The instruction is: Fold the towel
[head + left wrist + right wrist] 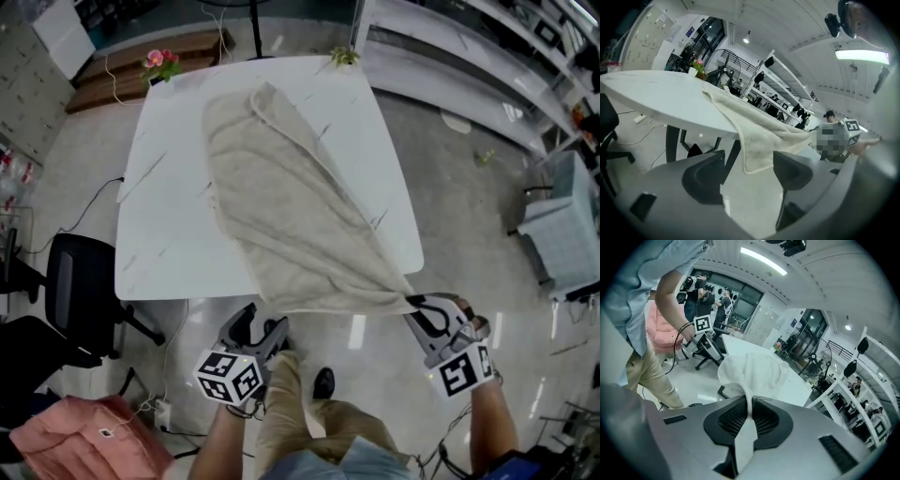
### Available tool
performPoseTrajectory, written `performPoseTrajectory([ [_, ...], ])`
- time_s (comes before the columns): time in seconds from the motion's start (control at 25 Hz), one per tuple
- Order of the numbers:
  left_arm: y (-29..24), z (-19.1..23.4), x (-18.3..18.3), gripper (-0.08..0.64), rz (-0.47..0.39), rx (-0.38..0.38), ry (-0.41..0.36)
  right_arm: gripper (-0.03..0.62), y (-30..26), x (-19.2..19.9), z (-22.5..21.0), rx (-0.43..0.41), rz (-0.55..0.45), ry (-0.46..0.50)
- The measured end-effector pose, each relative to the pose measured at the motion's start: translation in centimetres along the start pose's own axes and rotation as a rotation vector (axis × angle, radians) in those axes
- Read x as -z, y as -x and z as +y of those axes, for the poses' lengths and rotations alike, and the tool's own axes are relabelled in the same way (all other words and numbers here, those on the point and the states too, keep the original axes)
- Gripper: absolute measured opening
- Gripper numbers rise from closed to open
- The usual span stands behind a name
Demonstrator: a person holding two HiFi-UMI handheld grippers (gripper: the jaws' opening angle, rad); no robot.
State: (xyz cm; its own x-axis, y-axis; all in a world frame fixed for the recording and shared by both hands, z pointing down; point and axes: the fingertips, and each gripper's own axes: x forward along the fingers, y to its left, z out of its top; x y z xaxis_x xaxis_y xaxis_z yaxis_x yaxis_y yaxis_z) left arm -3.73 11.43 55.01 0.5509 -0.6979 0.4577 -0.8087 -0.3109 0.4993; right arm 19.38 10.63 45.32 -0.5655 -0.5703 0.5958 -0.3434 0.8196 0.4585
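1. Head view: A beige towel (291, 206) is lying spread diagonally over a white square table (169, 234). Its near end is narrowing to a point and hanging off the table's front edge. The right gripper (419, 305) is pinching that pointed corner just past the edge, with its jaws closed on the cloth. The left gripper (263, 326) is hovering below the front edge, jaws standing wide apart, clear of the towel. A black office chair (70, 281) is standing left of the table, and a pink jacket (75, 441) is lying at the lower left. A pot of pink flowers (161, 64) is sitting on the far left corner of the table.

2. Left gripper view: The left gripper (749, 176) is gaping open with nothing pressed between its pads. The towel (759, 136) is draping over the table edge (656, 98), and one loose corner is dangling beyond the jaws, showing in the gap between them. The rest is stretching away rightward.

3. Right gripper view: The right gripper (749, 416) is clamping a thin fold of the towel (750, 371), which is running up from the pads and widening into a bunched mass over the table (797, 385). The left gripper (710, 345) is showing at the left, apart from the cloth.
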Motion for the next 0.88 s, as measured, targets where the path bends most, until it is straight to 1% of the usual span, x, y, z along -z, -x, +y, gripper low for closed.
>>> performPoseTrajectory([
  [0.08, -1.0, 1.2, 1.0, 0.336, -0.003, -0.002, 0.063, 0.037, 0.0, -0.2, -0.1, -0.004, -0.010, 0.001],
  [0.16, -2.1, 2.3, 1.8, 0.370, -0.020, 0.032, 0.156, 0.037, -0.2, -0.4, 0.0, -0.011, -0.016, 0.006],
  [0.24, -3.4, 2.7, 2.1, 0.391, -0.045, 0.103, 0.239, 0.037, -0.4, -0.7, 0.2, -0.022, -0.030, 0.010],
  [0.32, -4.4, 2.2, 1.9, 0.391, -0.067, 0.185, 0.284, 0.036, -0.6, -0.7, 0.5, -0.035, -0.040, 0.006],
  [0.36, -4.6, 1.9, 1.5, 0.372, -0.078, 0.212, 0.292, 0.037, -0.7, -0.7, 0.6, -0.039, -0.040, 0.002],
  [0.4, -4.5, 1.8, 0.9, 0.239, -0.089, 0.223, 0.293, 0.037, -0.9, -0.5, 0.8, -0.044, -0.037, -0.002],
  [0.44, -4.2, 1.7, 0.3, 0.072, -0.100, 0.224, 0.291, 0.037, -1.1, -0.4, 1.0, -0.048, -0.033, -0.007],
  [0.48, -3.5, 1.7, -0.3, 0.021, -0.108, 0.222, 0.288, 0.037, -1.2, -0.3, 1.4, -0.054, -0.028, -0.011],
  [0.56, -1.7, 1.5, -1.0, 0.018, -0.115, 0.223, 0.287, 0.037, -1.6, -0.2, 2.1, -0.069, -0.021, -0.011],
  [0.68, 1.8, 1.4, -1.0, 0.018, -0.101, 0.205, 0.293, 0.037, -2.1, 0.1, 3.4, -0.087, -0.019, 0.008],
  [0.88, 7.2, 1.8, 1.2, 0.020, -0.045, 0.152, 0.312, 0.037, -2.8, 0.3, 6.6, -0.139, -0.029, 0.038],
])
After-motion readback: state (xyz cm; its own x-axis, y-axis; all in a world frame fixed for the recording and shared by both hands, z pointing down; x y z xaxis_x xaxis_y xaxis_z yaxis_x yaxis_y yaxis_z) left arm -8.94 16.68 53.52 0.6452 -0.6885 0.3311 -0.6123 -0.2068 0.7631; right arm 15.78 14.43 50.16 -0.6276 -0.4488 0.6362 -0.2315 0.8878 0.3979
